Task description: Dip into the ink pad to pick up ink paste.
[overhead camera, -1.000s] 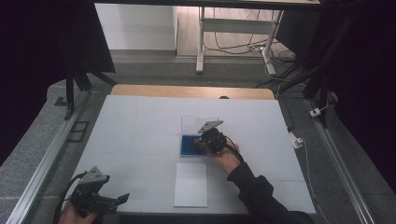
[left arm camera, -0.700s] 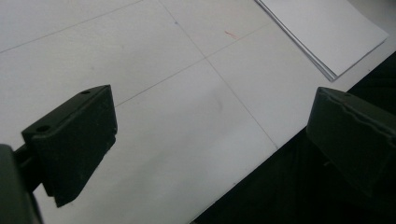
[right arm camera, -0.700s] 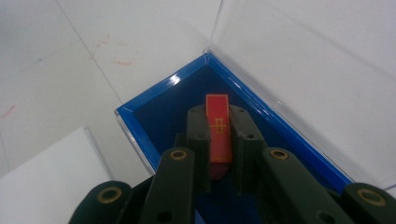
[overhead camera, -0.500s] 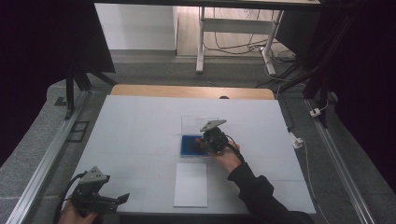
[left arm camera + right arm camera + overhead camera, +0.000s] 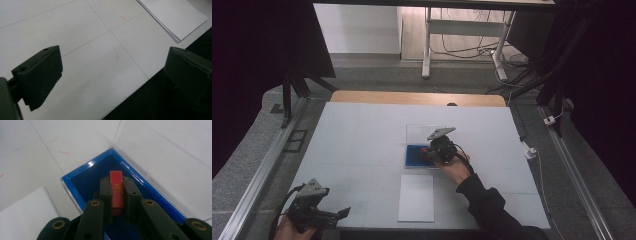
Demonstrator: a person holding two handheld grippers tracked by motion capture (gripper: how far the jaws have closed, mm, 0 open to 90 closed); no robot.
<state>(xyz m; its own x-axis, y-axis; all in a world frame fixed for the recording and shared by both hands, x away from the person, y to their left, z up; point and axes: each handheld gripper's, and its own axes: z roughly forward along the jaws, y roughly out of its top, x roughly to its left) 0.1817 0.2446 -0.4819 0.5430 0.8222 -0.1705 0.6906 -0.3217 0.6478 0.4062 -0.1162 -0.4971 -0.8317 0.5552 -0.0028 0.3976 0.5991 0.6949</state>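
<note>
- The right gripper (image 5: pixel 117 195) is clamped on a small red block (image 5: pixel 116 192) with gold markings, pinched edge-on between both jaws, its top end poking out just past the tips.
- Right under and around that claw is the blue tray (image 5: pixel 75 176) of a clear plastic box; the block hangs over the tray's dark blue floor, can't tell if it touches.
- The box's clear lid (image 5: pixel 418 134) stands open on the far side of the claw, seen from the high view.
- A white paper stack (image 5: pixel 417 198) lies just on the near side of the tray.
- The left gripper (image 5: pixel 329 216) sits well apart at the near left table (image 5: pixel 362 130) edge, jaws spread wide with nothing between them.
</note>
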